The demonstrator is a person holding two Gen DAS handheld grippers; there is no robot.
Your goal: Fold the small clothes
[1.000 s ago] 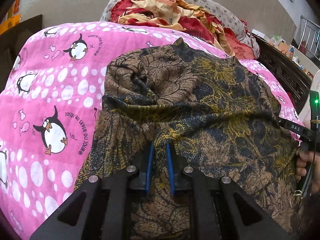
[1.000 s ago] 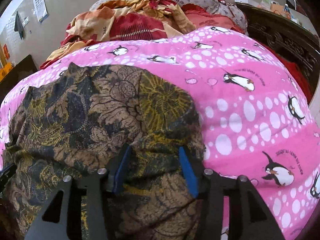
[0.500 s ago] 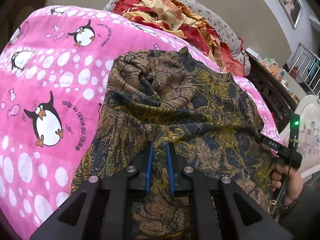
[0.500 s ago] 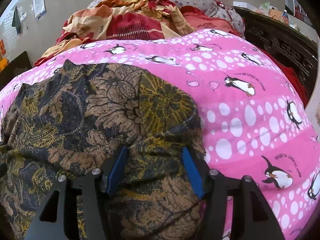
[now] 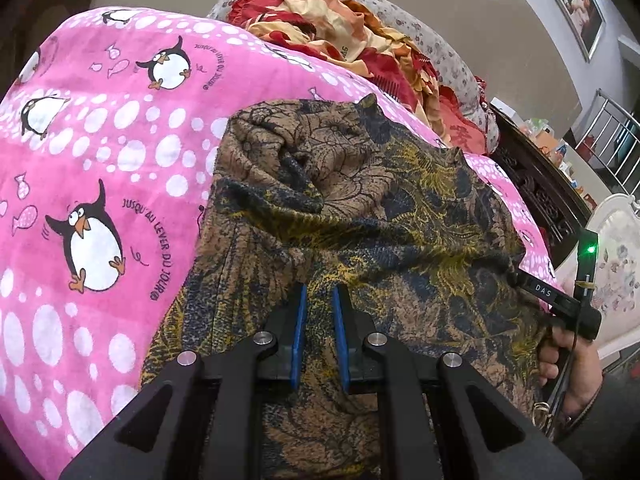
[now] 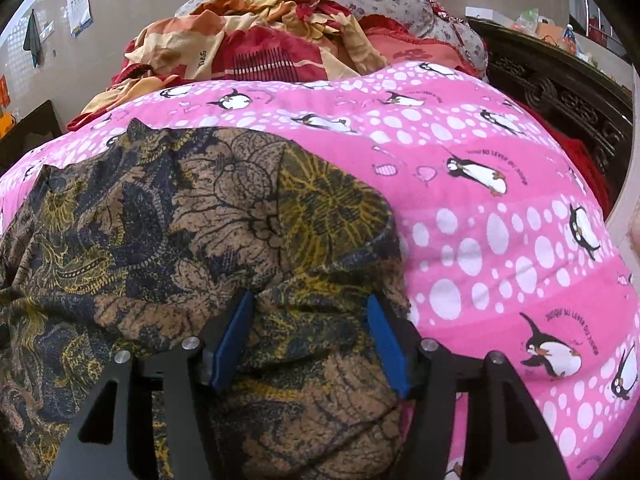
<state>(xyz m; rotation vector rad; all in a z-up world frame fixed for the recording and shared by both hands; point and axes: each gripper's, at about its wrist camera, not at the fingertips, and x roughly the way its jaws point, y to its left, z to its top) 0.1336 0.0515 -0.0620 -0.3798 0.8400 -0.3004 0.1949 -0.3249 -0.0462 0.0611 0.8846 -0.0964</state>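
Right gripper point(image 6: 308, 332) jaws have just been opening, astride the brown floral garment point(image 6: 180, 220); left gripper point(image 5: 319, 332) stays clamped on it atop the bed point(image 6: 500, 240).

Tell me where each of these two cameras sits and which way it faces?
Left wrist: rides the left gripper, angled down at the brown-and-yellow patterned garment; a hand shows.
Right wrist: rides the right gripper, angled down at the garment's other end.
Both share the garment, the pink penguin-print blanket and the red-and-orange bedding pile.

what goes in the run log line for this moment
left gripper: shut on batik garment | right gripper: open, just widened, over garment | penguin blanket underneath
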